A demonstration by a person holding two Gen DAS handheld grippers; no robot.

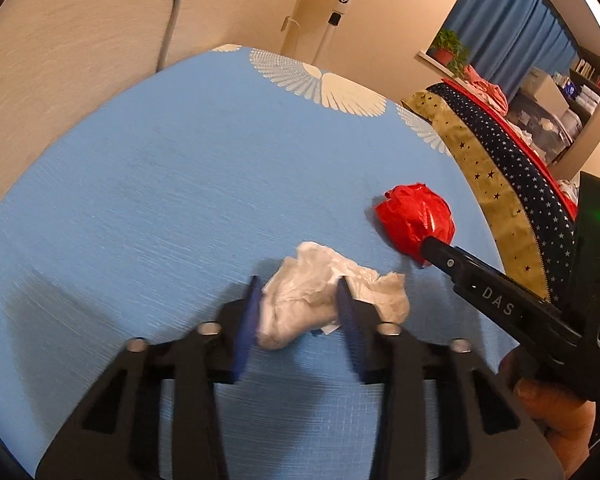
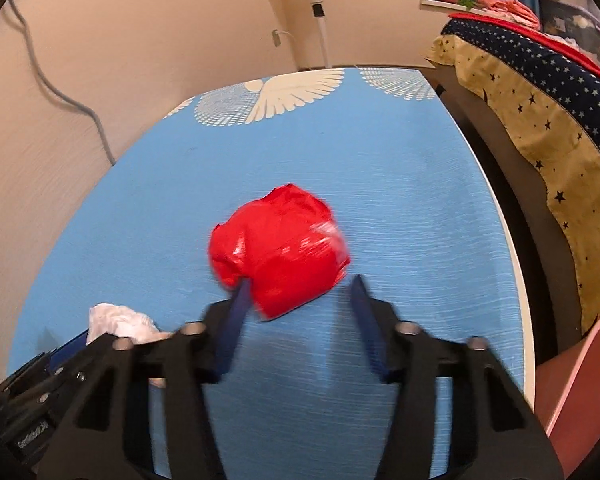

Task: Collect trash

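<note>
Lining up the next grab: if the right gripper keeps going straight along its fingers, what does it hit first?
The red crumpled bag, probably. It sits on the blue tabletop just past the open right gripper, its near edge already beside the left fingertip.

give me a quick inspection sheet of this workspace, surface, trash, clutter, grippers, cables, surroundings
surface: blue tablecloth with a white wing print at the far end.
job's things: crumpled white paper and a red plastic wad, both on the cloth, lying apart.
clutter: nothing seen besides the two trash pieces.
grippers: left gripper has its jaws either side of the white paper, not yet closed on it; right gripper has open jaws around the near side of the red wad, one finger touching it.
cables: grey cable running down the wall.
surroundings: standing fan, star-print fabric on the right, potted plant on a ledge, blue curtain.
</note>
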